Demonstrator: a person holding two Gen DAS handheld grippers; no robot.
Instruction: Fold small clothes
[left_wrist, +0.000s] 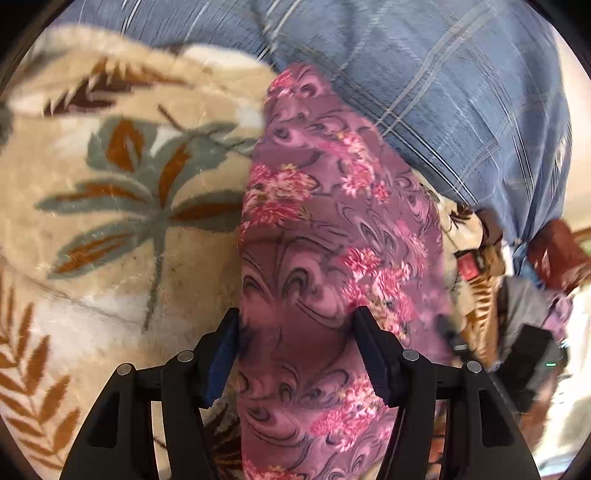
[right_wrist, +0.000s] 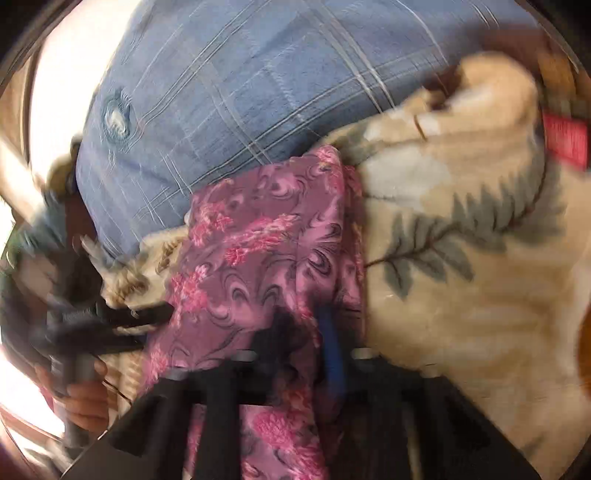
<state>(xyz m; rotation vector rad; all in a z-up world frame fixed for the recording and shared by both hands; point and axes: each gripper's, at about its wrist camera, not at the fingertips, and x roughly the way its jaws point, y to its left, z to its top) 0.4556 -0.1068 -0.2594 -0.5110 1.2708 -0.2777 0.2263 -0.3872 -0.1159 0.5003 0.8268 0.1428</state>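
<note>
A mauve cloth with pink flowers (left_wrist: 325, 229) runs as a long band over the beige leaf-print blanket (left_wrist: 110, 206). My left gripper (left_wrist: 295, 325) has its jaws wide apart with the cloth passing between them; its fingers (left_wrist: 225, 350) touch the cloth's edges without pinching. In the right wrist view the same cloth (right_wrist: 258, 251) drapes over my right gripper (right_wrist: 306, 332), whose jaws are close together on a fold of it. That view is blurred. The left gripper (right_wrist: 110, 321) shows at the cloth's left edge.
The person's blue checked shirt (left_wrist: 443, 92) fills the back of both views, also in the right wrist view (right_wrist: 221, 92). The beige blanket (right_wrist: 461, 258) covers the surface. The person's hand (right_wrist: 81, 398) holds the left tool. Mixed clutter (left_wrist: 524, 302) lies at the right.
</note>
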